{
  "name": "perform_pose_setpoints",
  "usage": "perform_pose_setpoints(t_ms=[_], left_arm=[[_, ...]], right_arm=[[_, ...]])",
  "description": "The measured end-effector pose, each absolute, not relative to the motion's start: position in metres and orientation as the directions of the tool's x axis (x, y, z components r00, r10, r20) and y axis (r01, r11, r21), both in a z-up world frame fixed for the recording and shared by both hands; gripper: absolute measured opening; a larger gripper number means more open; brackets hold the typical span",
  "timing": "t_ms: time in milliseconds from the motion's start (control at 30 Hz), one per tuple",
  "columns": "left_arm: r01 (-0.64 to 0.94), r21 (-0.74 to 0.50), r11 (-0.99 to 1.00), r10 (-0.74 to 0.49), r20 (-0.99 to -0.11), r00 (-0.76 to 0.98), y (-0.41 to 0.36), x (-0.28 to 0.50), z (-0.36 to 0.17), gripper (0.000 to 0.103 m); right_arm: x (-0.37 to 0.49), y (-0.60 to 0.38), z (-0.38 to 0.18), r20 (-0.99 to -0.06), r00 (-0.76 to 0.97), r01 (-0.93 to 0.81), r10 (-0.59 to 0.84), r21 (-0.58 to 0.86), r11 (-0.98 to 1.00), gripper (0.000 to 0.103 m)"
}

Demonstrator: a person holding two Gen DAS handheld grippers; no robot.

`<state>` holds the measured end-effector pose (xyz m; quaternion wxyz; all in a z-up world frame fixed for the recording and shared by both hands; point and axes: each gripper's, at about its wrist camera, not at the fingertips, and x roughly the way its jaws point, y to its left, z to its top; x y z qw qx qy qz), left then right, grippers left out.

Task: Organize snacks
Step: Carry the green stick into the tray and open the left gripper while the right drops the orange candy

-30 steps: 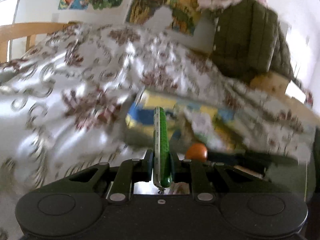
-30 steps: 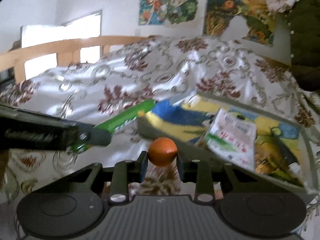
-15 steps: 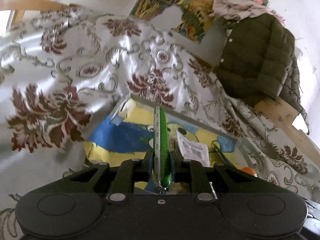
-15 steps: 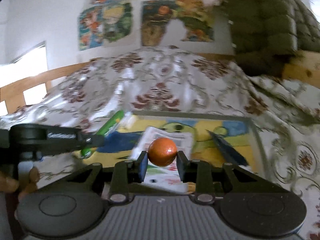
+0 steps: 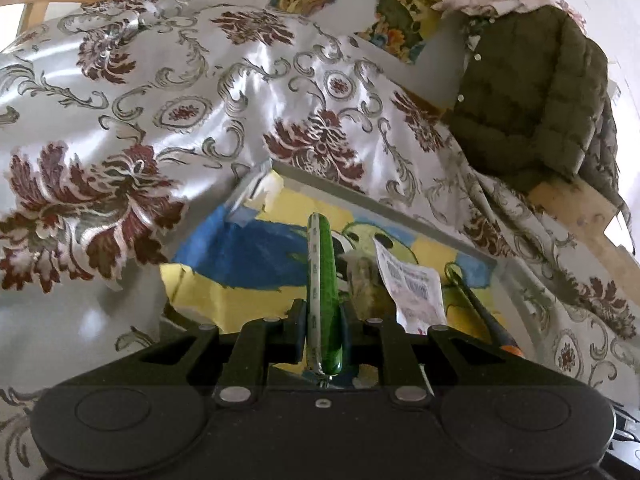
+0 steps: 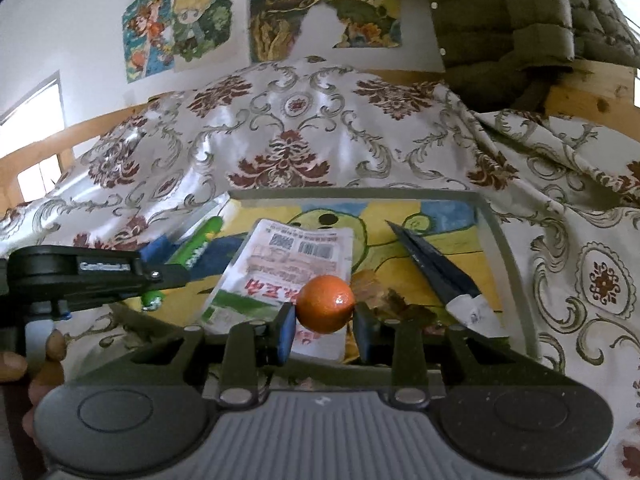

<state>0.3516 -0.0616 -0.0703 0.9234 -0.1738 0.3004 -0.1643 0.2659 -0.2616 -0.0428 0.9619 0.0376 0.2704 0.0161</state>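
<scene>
Both grippers are loaded and hang over the tray (image 6: 504, 264), so the task looks to be partway done, with two drops to come. The left gripper (image 5: 324, 320) is clamped on a green stick (image 5: 322, 280), a long thin wrapped snack that points forward over the tray's left part; in the right view the same stick (image 6: 200, 242) juts past the left gripper (image 6: 160, 276) above the tray's left edge. The right gripper (image 6: 324, 326) is clamped on a small orange ball (image 6: 325, 309), most likely a round sweet or fruit, held above the near middle of the tray. Already lying in the tray are a white packet (image 6: 288, 276) with barcodes near the middle, a dark slim packet (image 6: 432, 268) toward the right side, and something brown and crumpled (image 6: 384, 298) between them that I cannot identify. The tray sits on a flowered cloth (image 6: 304, 128), its far edge against the rise of the cloth. What seems left is to lower each snack into a bare part of the tray and let go; whether more snacks wait outside the tray cannot be told from these views.
</scene>
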Motion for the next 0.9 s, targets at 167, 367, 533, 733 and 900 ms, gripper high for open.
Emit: perform_pose_setpoints(t_ms=[167,367,533,733,900], left_arm=[[0.219,-0.4,0.89,-0.413,-0.505,0.758,-0.069,0.349,-0.073,0.019],[0.217,-0.409,0.886,-0.42,-0.511,0.75,-0.071,0.35,-0.075,0.019],[0.218,-0.375,0.901,-0.391,-0.489,0.779,-0.072,0.345,-0.065,0.035],[0.236,-0.318,0.918,-0.362,-0.436,0.824,-0.075,0.33,-0.044,0.063],[0.243,-0.25,0.937,-0.326,-0.381,0.865,-0.075,0.311,-0.024,0.078]], right_arm=[[0.265,-0.259,-0.044,-0.525,0.85,-0.017,0.056,0.078,0.997,0.035],[0.266,-0.26,-0.045,-0.533,0.845,-0.008,0.048,0.077,0.997,0.037],[0.263,-0.26,-0.04,-0.513,0.858,0.005,0.027,0.062,0.998,0.049],[0.255,-0.266,-0.024,-0.472,0.881,0.04,-0.004,0.066,0.997,0.058],[0.241,-0.277,-0.003,-0.413,0.91,0.082,-0.034,0.099,0.992,0.08]])
